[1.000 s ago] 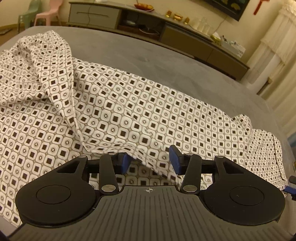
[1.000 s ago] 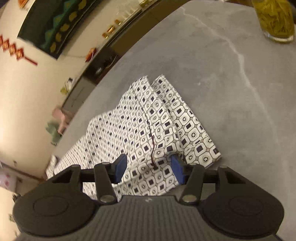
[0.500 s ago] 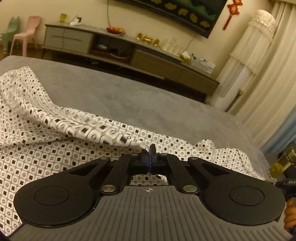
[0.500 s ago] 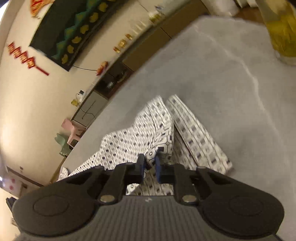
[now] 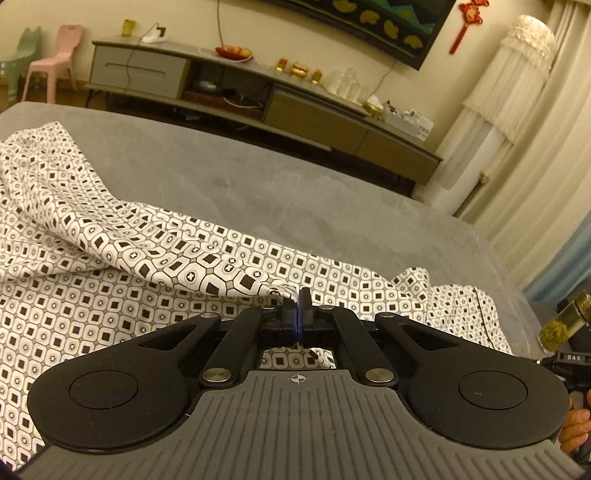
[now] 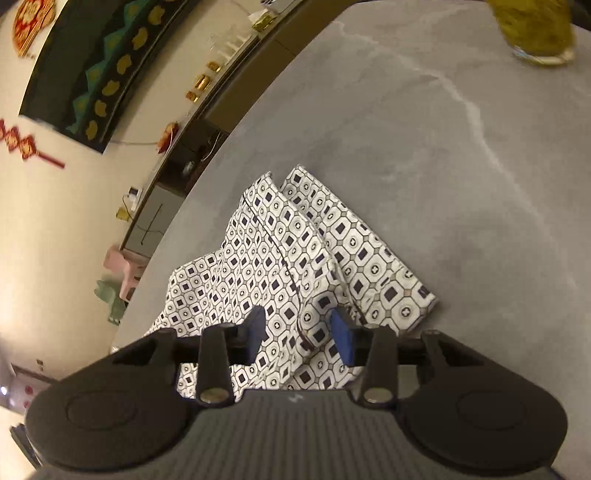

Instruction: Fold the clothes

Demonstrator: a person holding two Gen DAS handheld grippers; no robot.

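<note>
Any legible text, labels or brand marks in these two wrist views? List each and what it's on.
"DAS" – white letters on the black device at the right edge of the left wrist view; it may be cut off.
Round red wall ornament, right wrist view: too blurred to read.
Small boxes on the TV cabinet: any print is too small to read.
Patterned garment: pattern only, no text.

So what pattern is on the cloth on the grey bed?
The cloth is white with small dark squares inside outlined octagons, clearest in the left wrist view.
</note>
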